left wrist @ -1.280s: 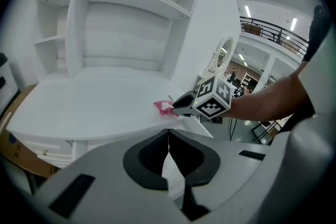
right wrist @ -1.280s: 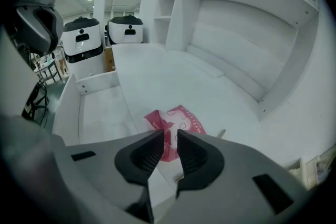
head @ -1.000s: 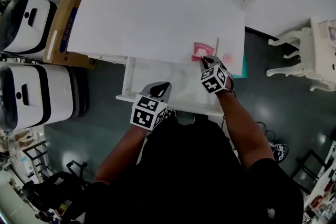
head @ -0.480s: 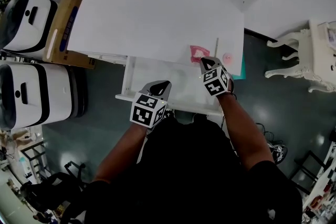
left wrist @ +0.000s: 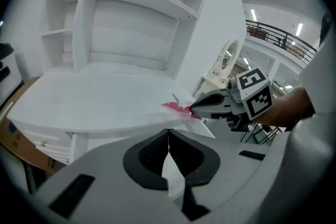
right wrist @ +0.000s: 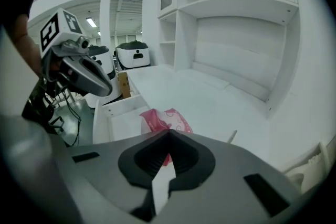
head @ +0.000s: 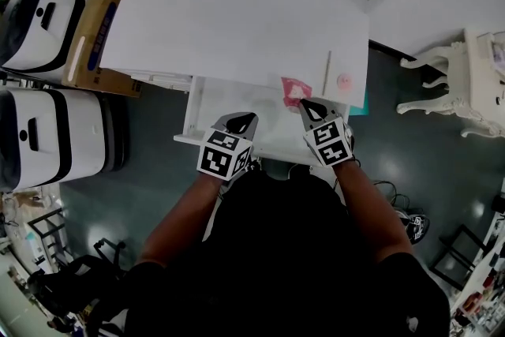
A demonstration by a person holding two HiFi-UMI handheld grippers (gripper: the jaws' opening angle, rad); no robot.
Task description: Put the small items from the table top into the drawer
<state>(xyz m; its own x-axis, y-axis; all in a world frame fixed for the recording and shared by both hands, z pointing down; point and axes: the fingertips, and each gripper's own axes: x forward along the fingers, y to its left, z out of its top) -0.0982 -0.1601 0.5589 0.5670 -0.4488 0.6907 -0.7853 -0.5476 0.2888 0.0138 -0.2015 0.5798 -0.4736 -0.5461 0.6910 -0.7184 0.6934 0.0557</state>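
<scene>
My right gripper (head: 304,103) is shut on a pink packet (head: 293,89), holding it at the white desk top's (head: 229,28) front edge, over the open white drawer (head: 271,132). In the right gripper view the pink packet (right wrist: 164,120) pokes out past the closed jaws, with the drawer (right wrist: 118,115) below it. My left gripper (head: 242,120) is shut and empty over the drawer's left part. The left gripper view shows the right gripper (left wrist: 195,105) with the packet (left wrist: 176,109) at its tip. A thin stick (head: 327,73) and a small pink round item (head: 343,81) lie on the desk top's right end.
Two white rounded machines (head: 38,21) (head: 51,140) and a cardboard box (head: 95,31) stand left of the desk. A white ornate side table (head: 472,83) is at the right. A white hutch with shelves (left wrist: 134,13) rises behind the desk top.
My right gripper has drawn the pink packet back from the desk top to its front edge, over the drawer. My left gripper has shifted slightly forward over the drawer.
</scene>
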